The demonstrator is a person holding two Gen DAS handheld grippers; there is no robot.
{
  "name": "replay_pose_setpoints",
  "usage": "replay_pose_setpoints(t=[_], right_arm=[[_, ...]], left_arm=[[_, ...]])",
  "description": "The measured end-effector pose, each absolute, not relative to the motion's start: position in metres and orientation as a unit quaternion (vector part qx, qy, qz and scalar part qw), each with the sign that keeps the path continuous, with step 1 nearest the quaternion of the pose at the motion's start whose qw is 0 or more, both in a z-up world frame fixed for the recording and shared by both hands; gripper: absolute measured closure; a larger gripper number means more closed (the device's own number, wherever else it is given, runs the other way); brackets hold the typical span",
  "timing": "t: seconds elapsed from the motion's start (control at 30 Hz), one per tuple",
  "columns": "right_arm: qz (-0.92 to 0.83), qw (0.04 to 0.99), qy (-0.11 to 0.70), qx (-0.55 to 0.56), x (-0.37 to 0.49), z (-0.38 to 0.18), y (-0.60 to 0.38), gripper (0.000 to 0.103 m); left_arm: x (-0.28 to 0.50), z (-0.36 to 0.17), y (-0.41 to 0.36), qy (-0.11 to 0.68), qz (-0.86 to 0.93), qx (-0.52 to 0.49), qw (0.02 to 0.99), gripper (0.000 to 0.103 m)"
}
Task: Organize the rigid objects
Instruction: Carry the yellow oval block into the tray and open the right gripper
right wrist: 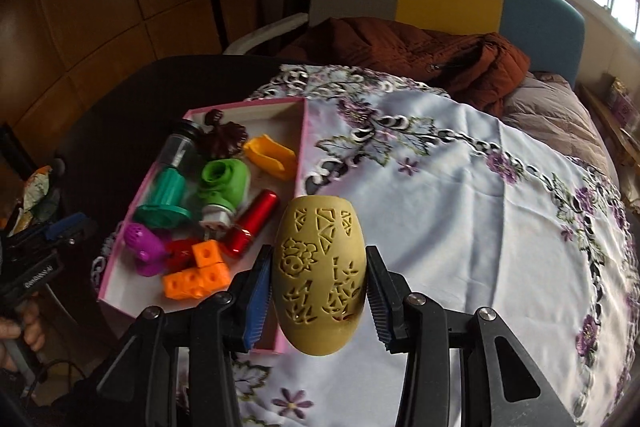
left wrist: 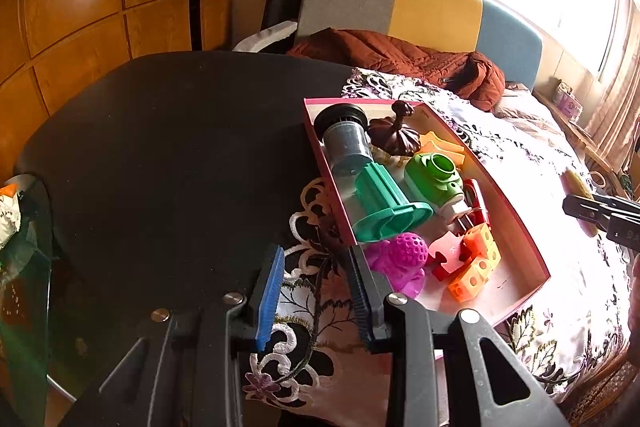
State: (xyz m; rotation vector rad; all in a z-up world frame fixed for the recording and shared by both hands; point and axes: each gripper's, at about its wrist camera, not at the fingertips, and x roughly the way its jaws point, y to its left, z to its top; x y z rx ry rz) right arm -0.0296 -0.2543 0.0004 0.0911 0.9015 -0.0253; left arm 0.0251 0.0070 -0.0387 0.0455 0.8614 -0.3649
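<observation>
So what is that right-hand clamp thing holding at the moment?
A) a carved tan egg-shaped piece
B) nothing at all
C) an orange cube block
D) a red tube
A: the right gripper has its blue pads pressed on both sides of the carved tan egg-shaped piece, while the red tube and the orange cube block lie in the pink box.
</observation>
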Motion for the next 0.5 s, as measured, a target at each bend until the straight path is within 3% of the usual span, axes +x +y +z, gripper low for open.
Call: replay_pose_setpoints(t=[0.5], right_arm=[[-0.016, 0.875, 0.484, 0.014, -0.006, -0.052, -0.204, 0.061]], left_arm=[[0.027, -0.043, 0.006, 0.425, -0.174, 0.018, 0.888, 0.071]])
